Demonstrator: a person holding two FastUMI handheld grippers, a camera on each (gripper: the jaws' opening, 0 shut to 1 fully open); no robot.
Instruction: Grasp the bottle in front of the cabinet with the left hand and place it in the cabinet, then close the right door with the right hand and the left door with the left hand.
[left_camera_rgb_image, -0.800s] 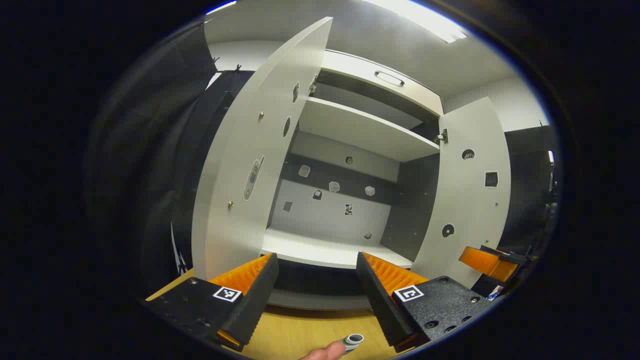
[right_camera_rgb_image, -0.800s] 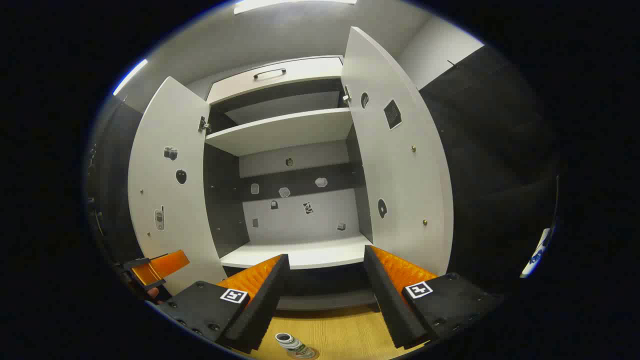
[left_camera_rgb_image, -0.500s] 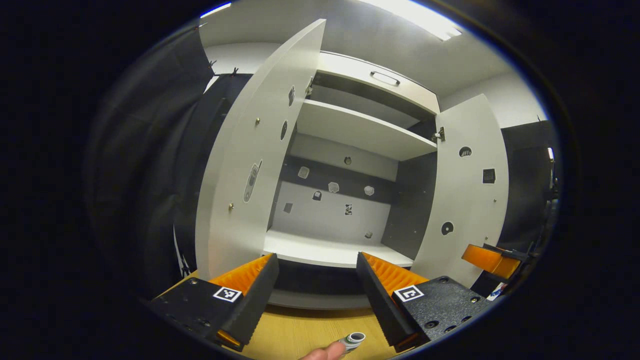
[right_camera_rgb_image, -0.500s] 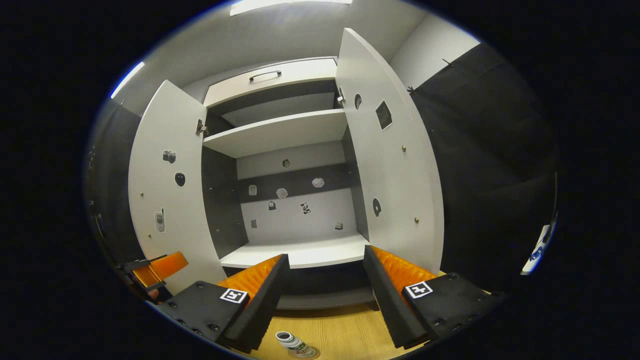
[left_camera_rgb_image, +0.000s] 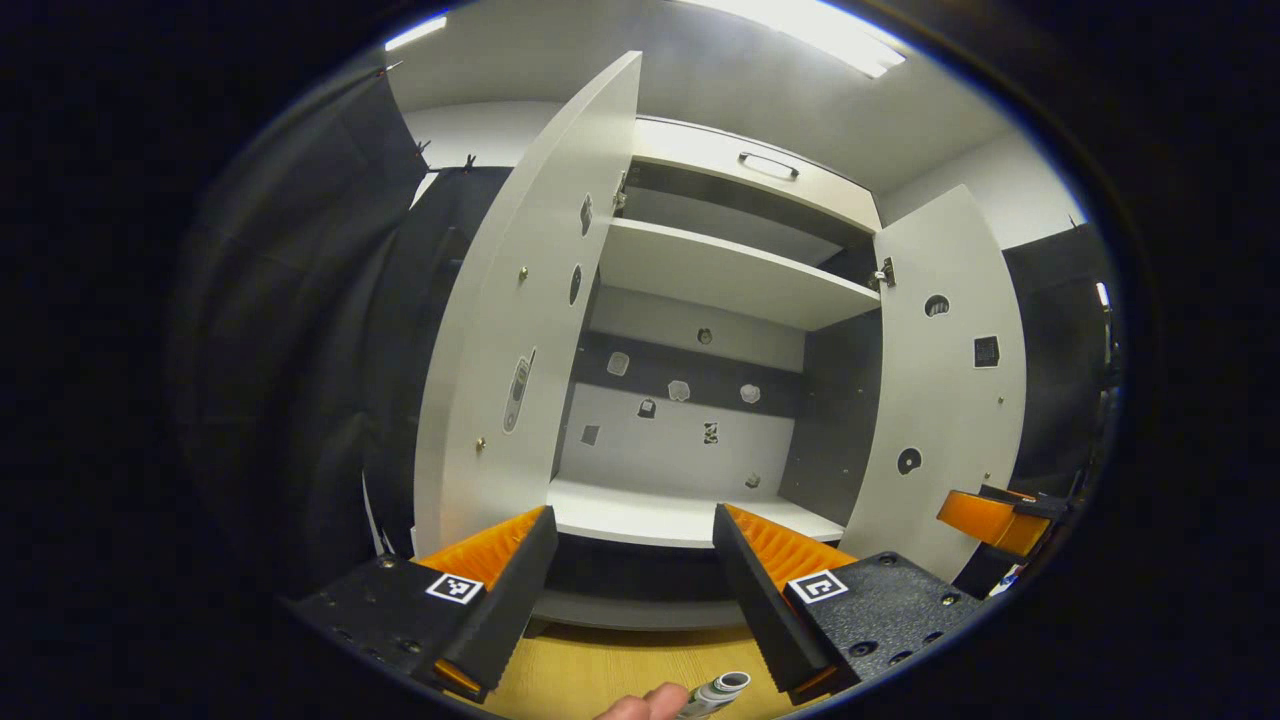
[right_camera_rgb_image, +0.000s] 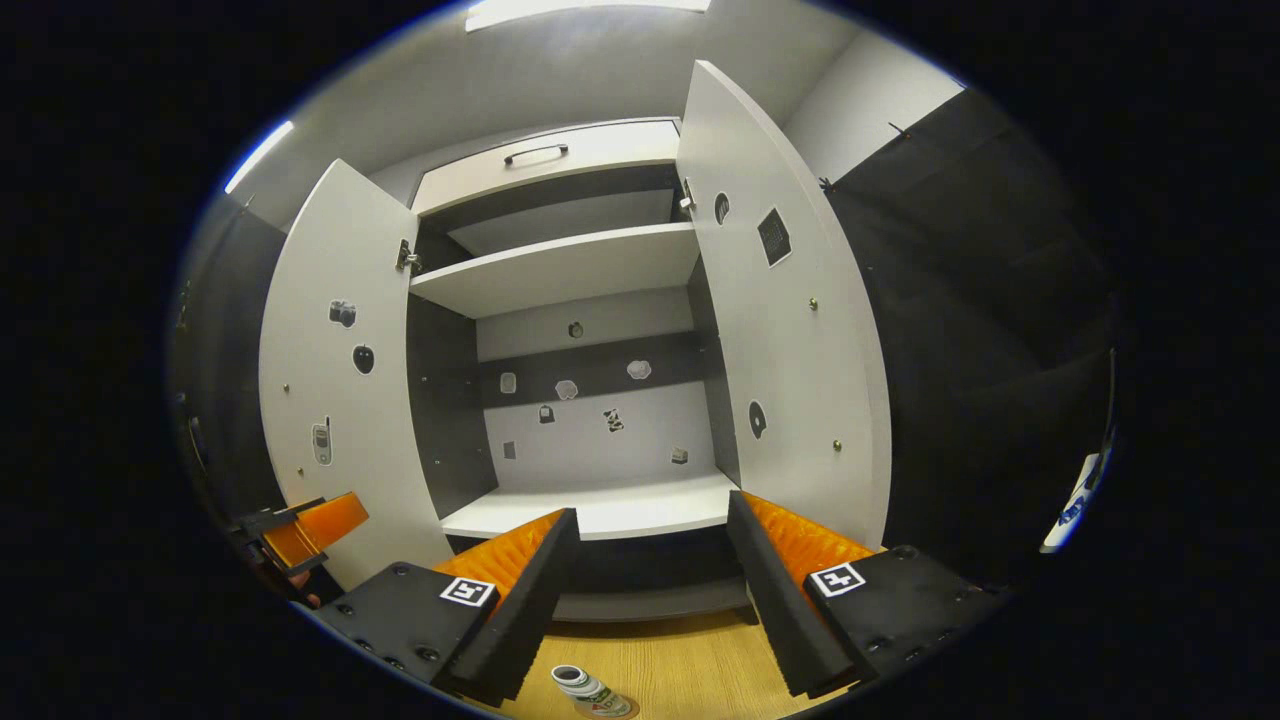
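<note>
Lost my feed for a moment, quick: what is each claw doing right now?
Left claw: open, holding nothing; the bottle stands on the table below it.
Right claw: open, holding nothing.

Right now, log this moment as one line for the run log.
phase: pre-grasp | left gripper: open, empty | right gripper: open, empty | bottle: on table before cabinet | both doors: open

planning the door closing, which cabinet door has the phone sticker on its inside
The left door: a phone-shaped sticker sits low on its inner face. The right door carries a square sticker and two round ones.
</note>
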